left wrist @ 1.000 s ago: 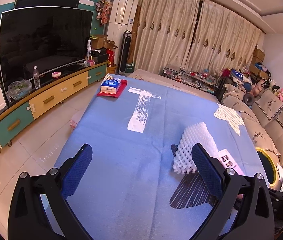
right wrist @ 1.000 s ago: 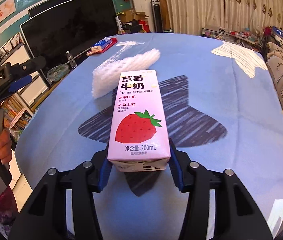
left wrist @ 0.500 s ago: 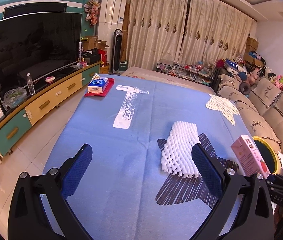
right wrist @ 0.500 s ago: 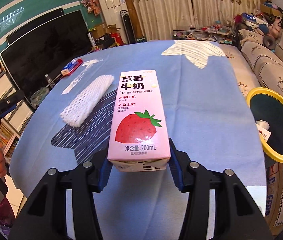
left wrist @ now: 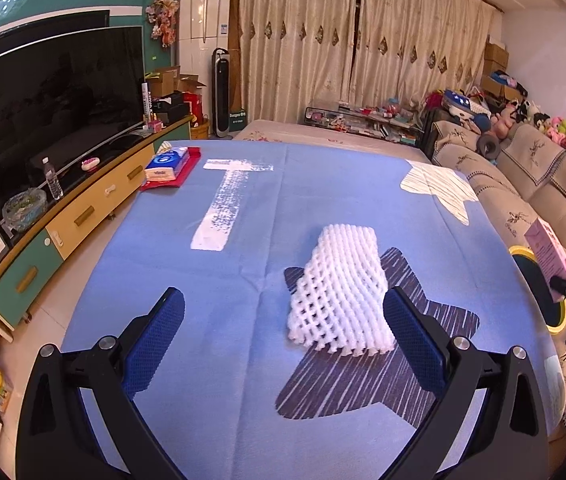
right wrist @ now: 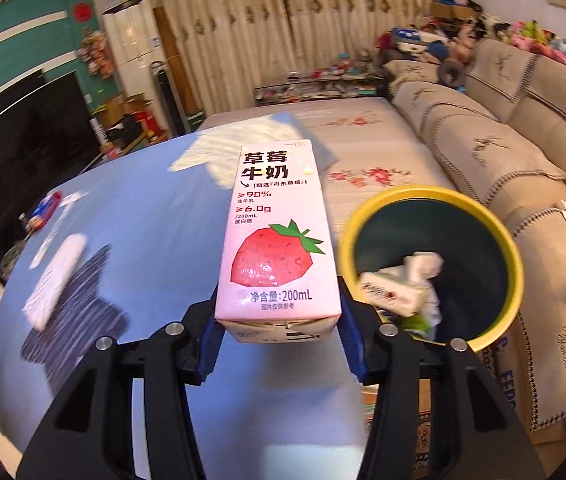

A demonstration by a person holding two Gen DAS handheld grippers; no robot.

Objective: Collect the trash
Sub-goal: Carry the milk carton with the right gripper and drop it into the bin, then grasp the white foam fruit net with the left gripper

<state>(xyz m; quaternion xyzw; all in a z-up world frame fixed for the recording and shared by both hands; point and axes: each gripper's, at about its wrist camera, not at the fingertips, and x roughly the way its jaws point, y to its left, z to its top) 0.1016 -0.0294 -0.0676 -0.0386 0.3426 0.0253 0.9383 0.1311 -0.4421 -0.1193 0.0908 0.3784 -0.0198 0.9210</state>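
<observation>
The right gripper [right wrist: 279, 332] has its blue pads clamped on both sides of the base of a pink strawberry-milk carton [right wrist: 279, 236], which stands up along the fingers in the middle of the right wrist view. Just right of the carton, in the lower right of that frame, sits a round bin with a yellow rim and dark inside [right wrist: 517, 280]; crumpled white wrappers and another small carton lie at its bottom. The bin stands off the edge of the blue cloth-covered table [right wrist: 155, 216], between it and the beige sofa [right wrist: 495, 152].

From where I stand, the step in hand looks like carrying the carton over the bin to drop it. To do it well, I would bring the carton fully over the dark opening, clear of the yellow rim, before letting the pads part; the carton is tall and gripped only at its base, so it could tip and catch the rim if released while half over the table edge. A slight downward tilt toward the opening should help it fall clean.

The left gripper [left wrist: 283, 332] hangs over the table with its blue pads spread wide and nothing between them. A white foam fruit net [left wrist: 339, 292] lies on the dark star print in the centre right of the left wrist view, near the right-hand finger, not yet picked up. It looks like the next piece of trash.
</observation>
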